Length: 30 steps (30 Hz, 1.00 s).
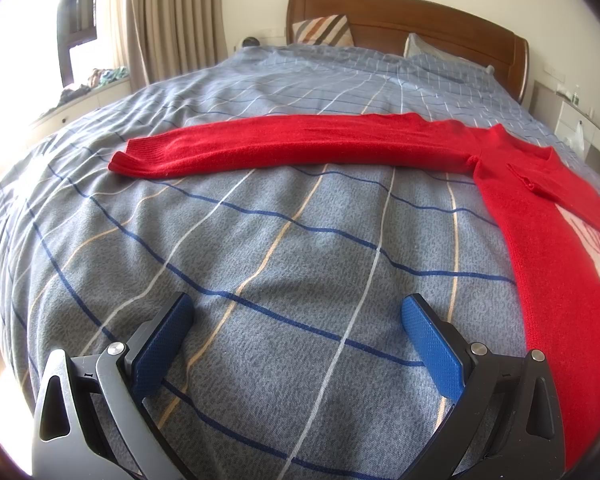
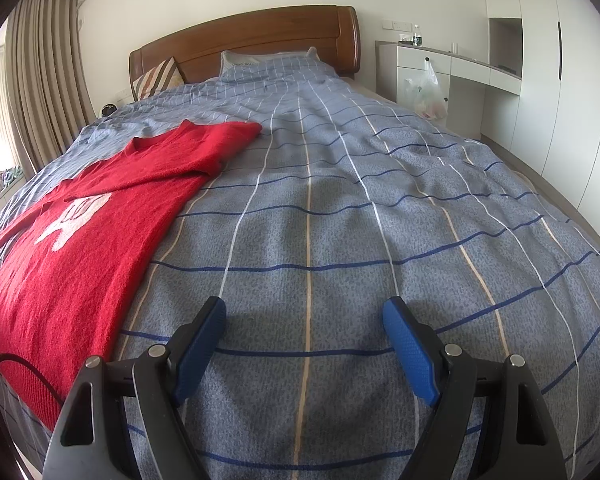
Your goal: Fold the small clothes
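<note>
The red sweater (image 1: 540, 216) runs off the left wrist view's right edge, its white motif (image 2: 74, 216) unreadable; items on the far desk (image 2: 428, 50) too small to identify.

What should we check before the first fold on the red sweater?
1. Left tongs open, nothing between them: ok.
2. Right tongs open, nothing between them: ok.
3. Red sweater lying flat on the bedcover, front up: ok.
4. Long sleeve stretched straight out, unfolded: ok.
5. Other sleeve laid out: not ok, it looks folded over the chest.
6. Sweater's bottom hem fully on the bed: cannot tell.
</note>
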Each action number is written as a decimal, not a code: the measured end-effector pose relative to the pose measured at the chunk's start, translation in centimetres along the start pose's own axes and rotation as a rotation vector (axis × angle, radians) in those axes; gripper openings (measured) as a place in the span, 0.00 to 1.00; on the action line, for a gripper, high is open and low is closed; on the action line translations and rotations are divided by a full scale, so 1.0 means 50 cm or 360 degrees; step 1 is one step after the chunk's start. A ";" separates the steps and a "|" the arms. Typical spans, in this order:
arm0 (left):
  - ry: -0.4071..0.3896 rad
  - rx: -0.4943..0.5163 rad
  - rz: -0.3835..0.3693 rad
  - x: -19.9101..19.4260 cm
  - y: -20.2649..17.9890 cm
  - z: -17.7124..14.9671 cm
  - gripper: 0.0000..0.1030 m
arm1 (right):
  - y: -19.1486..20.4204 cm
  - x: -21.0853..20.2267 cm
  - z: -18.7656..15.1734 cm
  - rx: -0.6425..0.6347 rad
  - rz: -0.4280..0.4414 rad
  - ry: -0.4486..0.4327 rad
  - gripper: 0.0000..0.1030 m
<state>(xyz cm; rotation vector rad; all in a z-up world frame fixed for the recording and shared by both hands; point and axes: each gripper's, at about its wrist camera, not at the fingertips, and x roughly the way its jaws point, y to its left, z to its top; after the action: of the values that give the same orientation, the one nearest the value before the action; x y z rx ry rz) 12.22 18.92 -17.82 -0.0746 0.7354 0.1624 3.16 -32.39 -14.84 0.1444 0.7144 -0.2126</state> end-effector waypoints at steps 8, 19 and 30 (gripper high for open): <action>0.0051 0.0006 -0.0015 -0.005 0.001 0.007 1.00 | 0.001 0.000 0.000 0.0002 0.0001 0.0000 0.78; 0.0137 -0.0290 -0.0383 -0.058 0.151 0.164 0.99 | 0.004 0.006 -0.003 0.0001 0.0007 0.0009 0.78; 0.0397 -0.0755 -0.0176 0.155 0.359 0.257 0.77 | 0.018 0.012 -0.006 -0.0040 -0.0036 0.0015 0.80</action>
<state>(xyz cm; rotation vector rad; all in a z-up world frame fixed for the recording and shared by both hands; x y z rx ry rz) 23.24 39.15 -13.74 -0.5950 0.9268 0.2215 3.63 -31.55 -15.43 0.1132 0.7283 -0.2246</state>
